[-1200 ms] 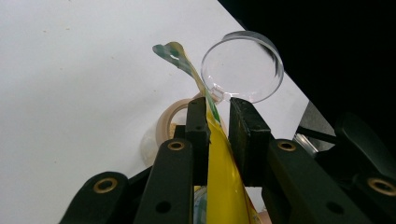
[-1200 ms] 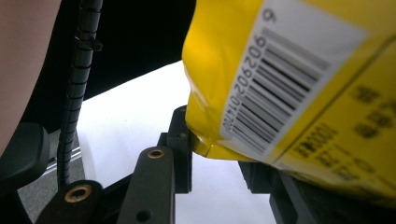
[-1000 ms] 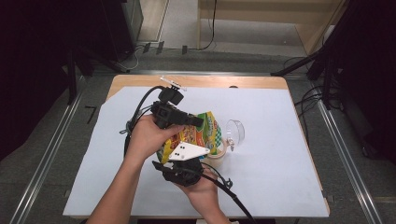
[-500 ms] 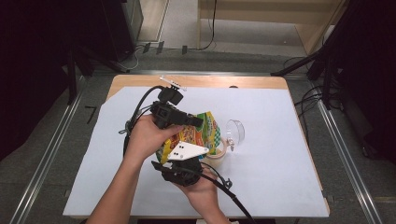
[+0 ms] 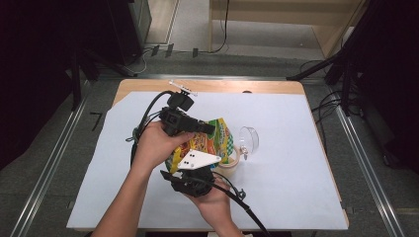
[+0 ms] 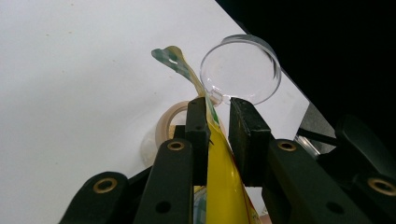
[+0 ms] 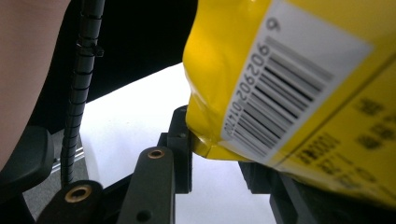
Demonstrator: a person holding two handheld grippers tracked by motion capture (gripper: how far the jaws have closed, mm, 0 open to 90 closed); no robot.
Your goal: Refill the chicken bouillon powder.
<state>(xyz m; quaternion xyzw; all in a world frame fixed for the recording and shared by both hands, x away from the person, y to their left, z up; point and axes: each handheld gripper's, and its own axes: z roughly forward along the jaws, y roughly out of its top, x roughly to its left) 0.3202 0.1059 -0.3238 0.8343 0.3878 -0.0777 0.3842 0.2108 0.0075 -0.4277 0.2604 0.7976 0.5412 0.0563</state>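
A yellow snack bag (image 5: 216, 141) hangs tilted over the white table sheet, held by both grippers. My left gripper (image 5: 209, 129) comes in from the left and is shut on the bag's upper edge (image 6: 219, 154); in the left gripper view (image 6: 219, 126) the film fills the gap between the jaws. My right gripper (image 5: 197, 171), under its grey plate, is shut on the bag's lower corner with the barcode (image 7: 261, 107), which sits between the jaws (image 7: 217, 158). Just beneath the bag stands a small jar with a beige rim (image 5: 231, 167), its clear round lid (image 5: 250, 139) tipped open.
The white sheet (image 5: 296, 187) covers most of a wooden table (image 5: 222, 86). Black cables trail from both grippers, one looping left (image 5: 143, 123), one running to the front edge (image 5: 247, 210). A small white strip (image 5: 182, 88) lies at the far edge.
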